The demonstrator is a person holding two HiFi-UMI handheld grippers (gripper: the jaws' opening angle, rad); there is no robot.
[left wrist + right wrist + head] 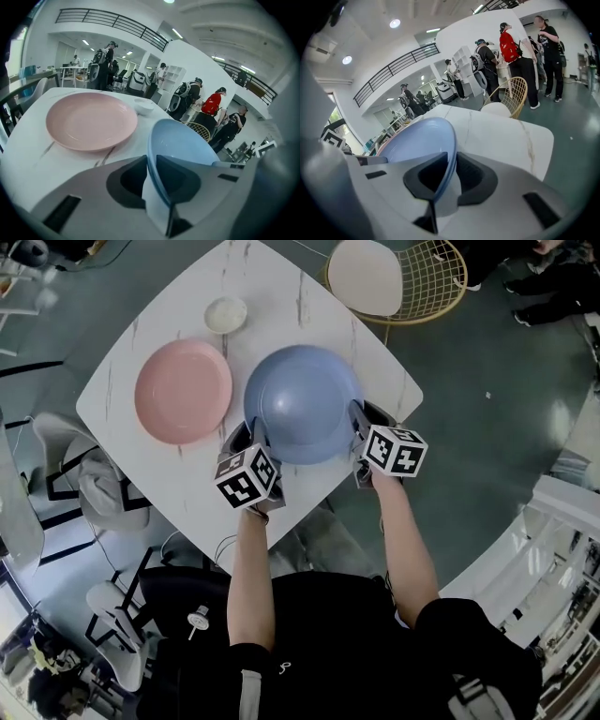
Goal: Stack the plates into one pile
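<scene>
A blue plate (303,414) sits near the front right of the white marble table (112,390). My left gripper (246,440) is shut on its near-left rim, and my right gripper (360,427) is shut on its near-right rim. The rim of the blue plate (180,140) runs between the jaws in the left gripper view. The rim of the blue plate (422,140) also runs between the jaws in the right gripper view. A pink plate (183,390) lies flat to its left; the pink plate (91,120) is apart from the blue one. A small white dish (225,314) sits behind them.
A wire chair with a white seat (394,277) stands beyond the table's far right corner. White chairs (98,484) stand left of the table. Several people (515,56) stand on the floor beyond the table. The table's front edge is right by my arms.
</scene>
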